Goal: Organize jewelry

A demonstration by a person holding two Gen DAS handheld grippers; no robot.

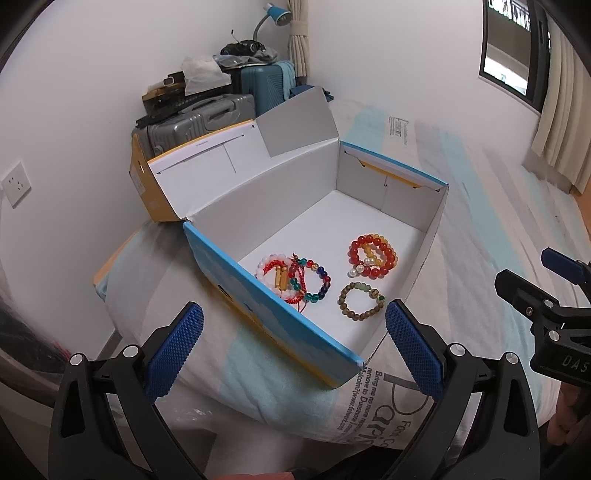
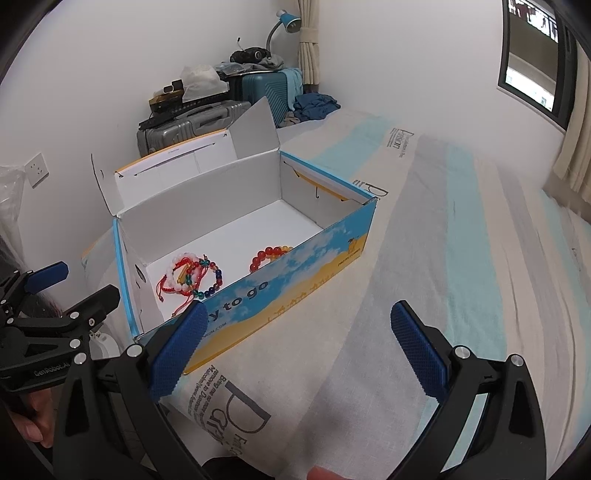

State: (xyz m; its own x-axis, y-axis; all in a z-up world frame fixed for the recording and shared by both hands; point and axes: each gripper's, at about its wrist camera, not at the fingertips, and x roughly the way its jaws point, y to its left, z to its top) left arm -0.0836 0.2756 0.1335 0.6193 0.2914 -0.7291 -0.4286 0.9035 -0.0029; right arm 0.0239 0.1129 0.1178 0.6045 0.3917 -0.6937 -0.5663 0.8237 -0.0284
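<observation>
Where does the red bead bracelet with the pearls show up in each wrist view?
Left wrist: red bracelet right of centre on the box floor, fully visible.
Right wrist: red bracelet near centre, lower half hidden behind the box's printed wall.
Shared landmark: blue lamp at top.

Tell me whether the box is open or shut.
Open. The box has its lid folded back behind it, and the bracelets lie exposed on its white floor in both views.
</observation>
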